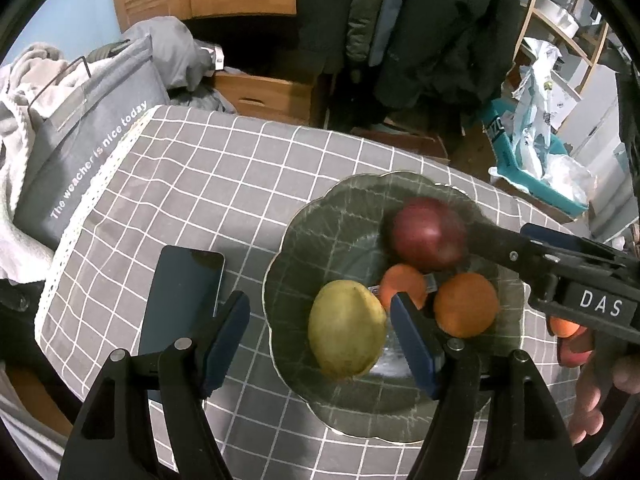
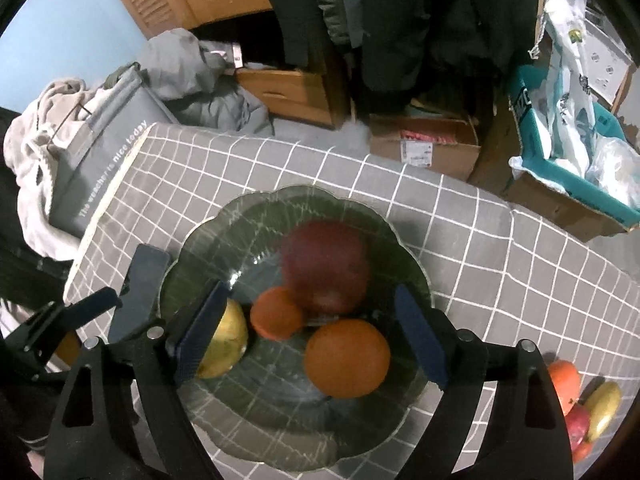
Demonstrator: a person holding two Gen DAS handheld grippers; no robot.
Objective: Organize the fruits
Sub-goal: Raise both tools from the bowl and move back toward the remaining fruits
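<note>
both pairs of fingers stand apart and carry nothing; left gripper [image 1: 320,344] hangs over the near rim of the glass bowl [image 2: 192,240], its spread straddling the yellow-green fruit [image 1: 347,328], one blue pad over the bench cloth beside the phone [image 1: 180,300], the other dipping inside the bowl; right gripper [image 2: 308,328] sits above the bowl's middle, fingers wide on either side of the big orange [image 2: 347,358]; seen from the left wrist it reaches in from the side, its tip just beside the red apple [image 1: 429,234];

fruit in the bowl: red apple at the far side, blurred in both views, so i judge it is rolling or freshly let go, which would explain my right fingers being open and empty so near it; small orange [image 2: 277,313] touching the apple; big orange nearer; yellow-green fruit against the left wall; they lie low in the bowl's hollow, each leaning on a neighbour, because the curved glass gathers them;

more fruit waits on the bench [image 2: 480,248] to my right: an orange piece [image 2: 564,380], a yellow one [image 2: 604,404], something red below, partly cut off; sorting looks about half done;

left fingers seem to hover as a guard at the rim; cannot tell if they touch the glass.
</note>
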